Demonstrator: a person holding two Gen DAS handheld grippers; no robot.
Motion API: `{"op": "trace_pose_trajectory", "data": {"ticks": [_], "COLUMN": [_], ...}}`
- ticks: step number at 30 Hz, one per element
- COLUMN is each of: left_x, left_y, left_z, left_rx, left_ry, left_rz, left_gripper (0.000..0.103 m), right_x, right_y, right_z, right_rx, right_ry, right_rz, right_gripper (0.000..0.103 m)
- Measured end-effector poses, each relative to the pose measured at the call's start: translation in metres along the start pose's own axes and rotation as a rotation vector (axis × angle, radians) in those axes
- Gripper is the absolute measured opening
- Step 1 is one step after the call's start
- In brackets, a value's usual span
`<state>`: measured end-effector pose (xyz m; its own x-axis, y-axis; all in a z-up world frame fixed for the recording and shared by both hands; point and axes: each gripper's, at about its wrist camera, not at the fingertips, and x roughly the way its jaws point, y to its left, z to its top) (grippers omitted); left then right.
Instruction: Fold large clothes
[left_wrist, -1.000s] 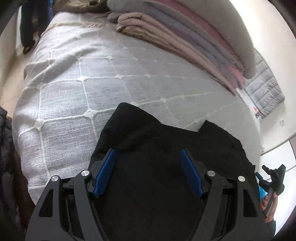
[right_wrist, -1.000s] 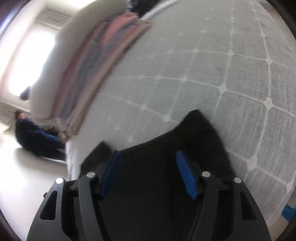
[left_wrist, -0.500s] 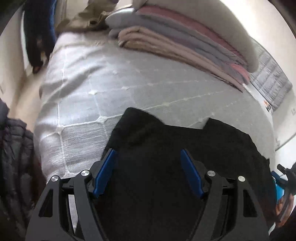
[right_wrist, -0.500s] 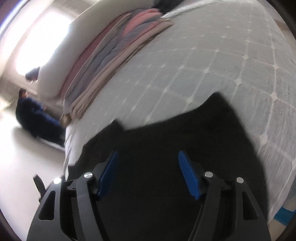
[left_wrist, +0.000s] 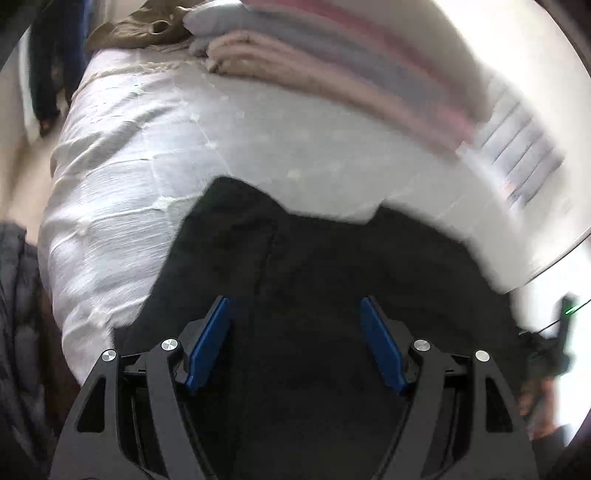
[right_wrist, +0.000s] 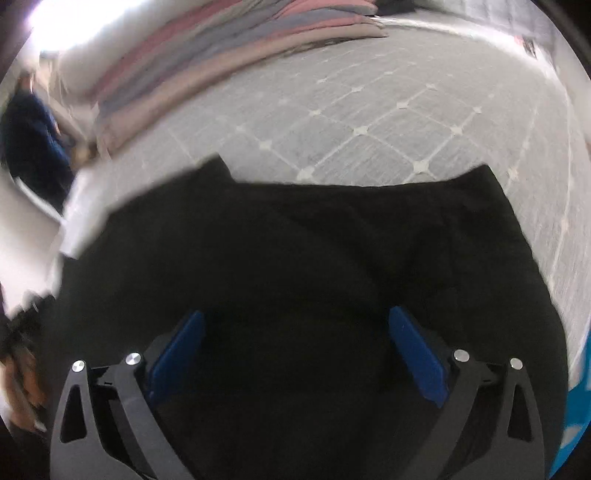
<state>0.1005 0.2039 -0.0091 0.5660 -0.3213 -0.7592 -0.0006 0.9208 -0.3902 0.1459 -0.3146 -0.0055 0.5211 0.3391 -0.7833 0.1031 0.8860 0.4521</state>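
A black garment (left_wrist: 332, 266) lies spread on the grey quilted bedcover (left_wrist: 147, 155), reaching to the near edge. My left gripper (left_wrist: 293, 301) hovers over its left part, open, with only flat cloth showing behind the blue pads (left_wrist: 207, 339). The right wrist view shows the same black garment (right_wrist: 295, 240) filling the lower half, with its two far corners on the bedcover (right_wrist: 369, 110). My right gripper (right_wrist: 295, 314) is above it, its jaws opening wide, and nothing is pinched between them. The right gripper's body (left_wrist: 561, 332) also shows at the far right of the left wrist view.
A stack of folded pink, grey and beige blankets (left_wrist: 332, 62) lies along the far side of the bed, also seen in the right view as the blanket stack (right_wrist: 229, 48). An olive garment (left_wrist: 140, 29) lies at the back left. A dark puffy jacket (left_wrist: 14, 314) hangs beside the bed.
Both grippers have drawn back towards the near edge, so more of the black garment shows. The right gripper's jaws have spread much wider and its view has rolled.
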Motion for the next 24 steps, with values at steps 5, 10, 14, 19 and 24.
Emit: {"op": "trace_pose_trajectory", "data": {"ticks": [5, 10, 14, 19, 24], "left_x": [-0.093, -0.147, -0.148, -0.138, -0.124], "left_y": [0.061, 0.122, 0.141, 0.133, 0.126], "left_z": [-0.043, -0.107, -0.154, -0.182, -0.192], "left_rx": [-0.217, -0.440, -0.557, -0.590, -0.637], "left_ry": [-0.081, -0.063, 0.006, 0.003, 0.049], "left_rz": [-0.182, -0.227, -0.275, -0.302, -0.282], "left_gripper": [0.070, 0.072, 0.073, 0.073, 0.073], "right_x": [-0.061, -0.077, -0.055, -0.058, -0.064], "right_y": [0.020, 0.044, 0.041, 0.043, 0.030], "right_z": [-0.027, -0.061, -0.076, -0.077, -0.079], "right_rx": [0.005, 0.016, 0.073, 0.067, 0.109], "right_ry": [-0.106, -0.109, -0.014, -0.047, -0.060], "right_rz": [0.220, 0.375, 0.370, 0.368, 0.389], "right_gripper": [0.096, 0.096, 0.096, 0.096, 0.096]}}
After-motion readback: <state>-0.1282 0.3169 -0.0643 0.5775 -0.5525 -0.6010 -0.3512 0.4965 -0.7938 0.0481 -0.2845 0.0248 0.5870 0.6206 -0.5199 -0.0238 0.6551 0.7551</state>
